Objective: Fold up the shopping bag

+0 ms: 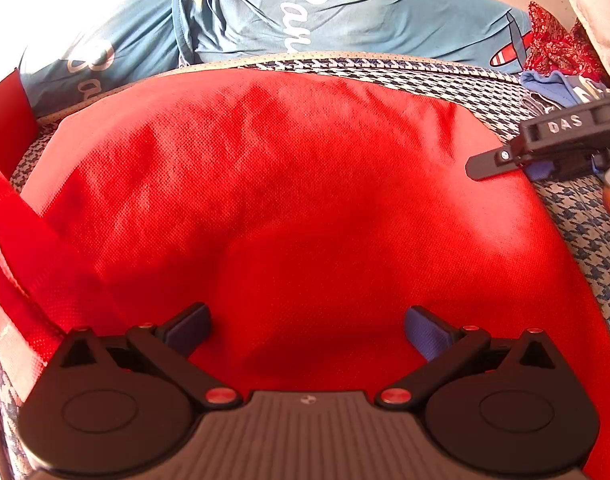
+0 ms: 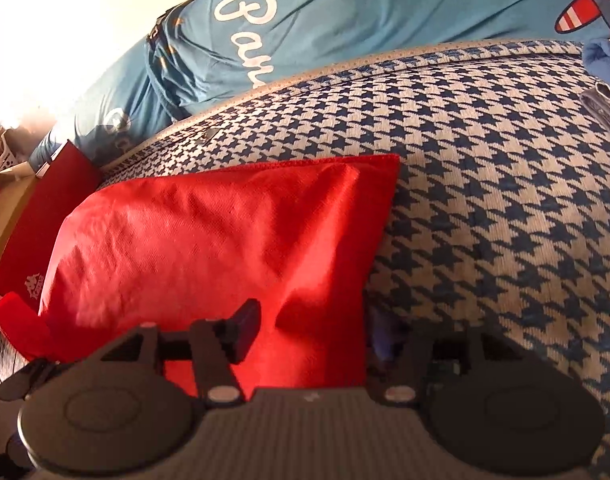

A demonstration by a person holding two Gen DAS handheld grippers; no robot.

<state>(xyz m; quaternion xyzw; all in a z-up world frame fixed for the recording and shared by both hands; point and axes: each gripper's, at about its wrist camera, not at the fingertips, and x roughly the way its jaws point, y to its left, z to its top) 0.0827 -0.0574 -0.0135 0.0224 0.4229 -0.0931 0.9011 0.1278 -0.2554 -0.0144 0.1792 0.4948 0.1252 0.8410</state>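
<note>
A red non-woven shopping bag (image 1: 297, 208) lies flat on a blue-and-white houndstooth cloth (image 1: 577, 232). Its red handle strap (image 1: 9, 240) trails off at the left. My left gripper (image 1: 307, 330) is open, low over the bag's near edge, with nothing between the pads. In the right wrist view the bag (image 2: 209, 248) fills the left half, its stitched edge at the top. My right gripper (image 2: 313, 334) is open and straddles the bag's right edge; the left finger (image 2: 247, 330) is over the bag, the right one is blurred. The right gripper also shows in the left wrist view (image 1: 493, 164).
A light blue cloth with white lettering (image 1: 297, 20) lies beyond the houndstooth cloth (image 2: 505, 208). A red patterned fabric (image 1: 557, 44) and more clothes sit at the far right. A red box with a white logo (image 2: 37, 248) stands at the left edge.
</note>
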